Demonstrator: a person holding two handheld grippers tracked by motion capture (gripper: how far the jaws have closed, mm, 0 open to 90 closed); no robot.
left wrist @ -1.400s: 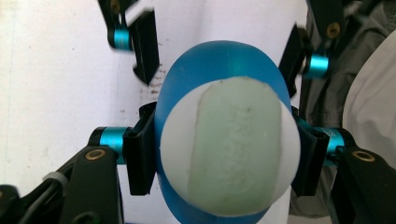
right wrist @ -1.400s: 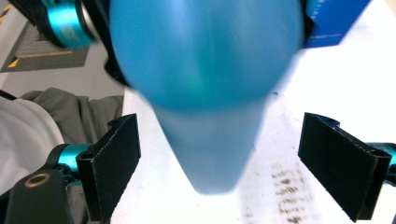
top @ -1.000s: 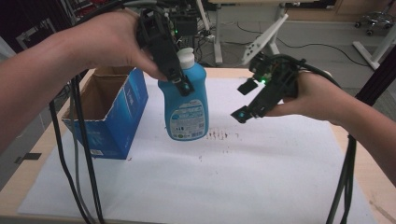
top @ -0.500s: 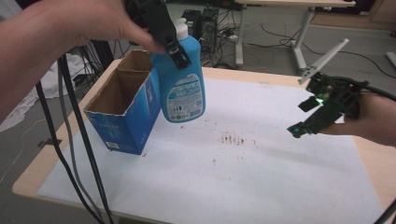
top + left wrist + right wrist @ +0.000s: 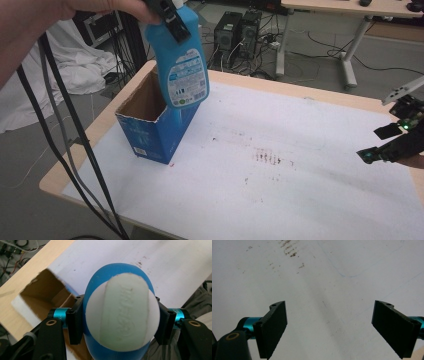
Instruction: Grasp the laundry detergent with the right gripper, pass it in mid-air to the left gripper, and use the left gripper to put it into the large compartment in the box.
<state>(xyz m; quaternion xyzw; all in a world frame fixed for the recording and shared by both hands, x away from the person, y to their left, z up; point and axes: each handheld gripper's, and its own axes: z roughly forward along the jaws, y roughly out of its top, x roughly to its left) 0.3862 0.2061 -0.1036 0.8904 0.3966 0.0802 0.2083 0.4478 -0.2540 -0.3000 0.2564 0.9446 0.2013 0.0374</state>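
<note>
High view has the left gripper [image 5: 167,17] at the top, its jaws pinching a blue bottle [image 5: 181,65] by the narrow shoulder just under the white cap, so the bottle hangs below the jaws, tilted, over the open top of a blue cardboard box [image 5: 152,125] on the tabletop [image 5: 300,200]. Left gripper view looks straight down on the cap [image 5: 122,315], with one black jaw pressed to each side of the bottle and the box mouth [image 5: 42,295] below and to one side of them. The bottle looks like rigid moulded plastic, smooth and a little slippery, and probably fairly heavy if it holds liquid, so the weight sits well below the grip and it may swing; the waist under the cap, where it is held, seems the best place, since the wide label body would not fit between the jaws. Right gripper [image 5: 387,145] hovers far off over bare tabletop, jaws spread wide with nothing between them
</note>
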